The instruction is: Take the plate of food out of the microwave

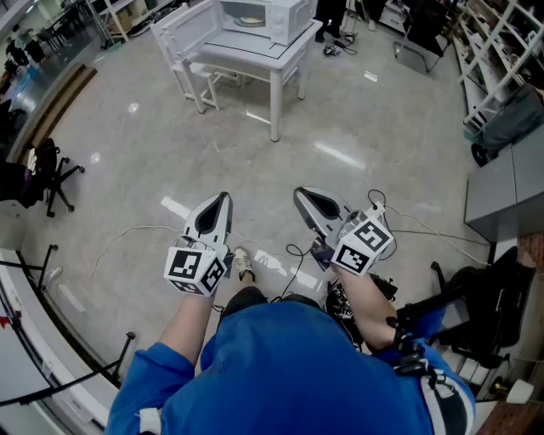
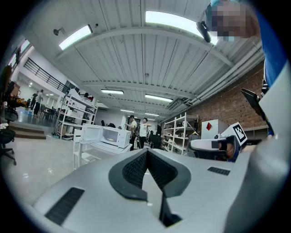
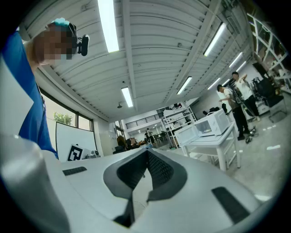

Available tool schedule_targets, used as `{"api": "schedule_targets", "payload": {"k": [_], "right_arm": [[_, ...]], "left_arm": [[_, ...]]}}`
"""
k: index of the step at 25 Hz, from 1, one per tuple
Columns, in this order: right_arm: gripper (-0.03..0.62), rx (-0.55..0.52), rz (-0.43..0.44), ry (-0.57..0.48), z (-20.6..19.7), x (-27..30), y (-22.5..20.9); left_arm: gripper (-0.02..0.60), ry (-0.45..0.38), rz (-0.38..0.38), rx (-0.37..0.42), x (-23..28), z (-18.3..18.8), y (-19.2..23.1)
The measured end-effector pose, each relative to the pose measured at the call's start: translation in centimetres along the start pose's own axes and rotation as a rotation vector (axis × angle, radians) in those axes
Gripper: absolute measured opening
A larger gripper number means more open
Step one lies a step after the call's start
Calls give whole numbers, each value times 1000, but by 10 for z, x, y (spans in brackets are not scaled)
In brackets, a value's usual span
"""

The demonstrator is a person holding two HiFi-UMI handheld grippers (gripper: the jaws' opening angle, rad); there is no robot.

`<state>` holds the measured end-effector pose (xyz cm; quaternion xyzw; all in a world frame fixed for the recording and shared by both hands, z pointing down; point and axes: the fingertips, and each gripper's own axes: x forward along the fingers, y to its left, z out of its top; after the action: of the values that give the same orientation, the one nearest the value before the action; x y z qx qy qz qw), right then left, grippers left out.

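Left gripper (image 1: 224,199) at 7 o'clock, jaws together, empty, right gripper (image 1: 300,194) at 5 o'clock, jaws together, empty, both over floor (image 1: 357,119), white table (image 1: 274,56) at 12 o'clock, well apart, microwave (image 1: 285,19) on it, door open, plate of food (image 1: 249,20) inside.

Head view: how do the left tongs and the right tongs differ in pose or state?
The left tongs point almost straight ahead; the right tongs slant inward toward them. The left tongs' marker cube sits lower in the picture than the right tongs' cube. Both are shut, empty, far from the microwave.
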<state>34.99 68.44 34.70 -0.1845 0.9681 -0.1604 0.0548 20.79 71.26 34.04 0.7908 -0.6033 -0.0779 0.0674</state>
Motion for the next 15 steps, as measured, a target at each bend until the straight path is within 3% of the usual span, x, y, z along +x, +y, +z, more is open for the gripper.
{"api": "schedule_targets", "payload": {"k": [8, 15], "right_arm": [[-9, -18, -47, 12, 21, 119, -49], [-9, -45, -90, -2, 33, 200, -69]], "left_arm": [[8, -9, -66, -21, 81, 30, 106], [6, -20, -118, -2, 121, 53, 180]]}}
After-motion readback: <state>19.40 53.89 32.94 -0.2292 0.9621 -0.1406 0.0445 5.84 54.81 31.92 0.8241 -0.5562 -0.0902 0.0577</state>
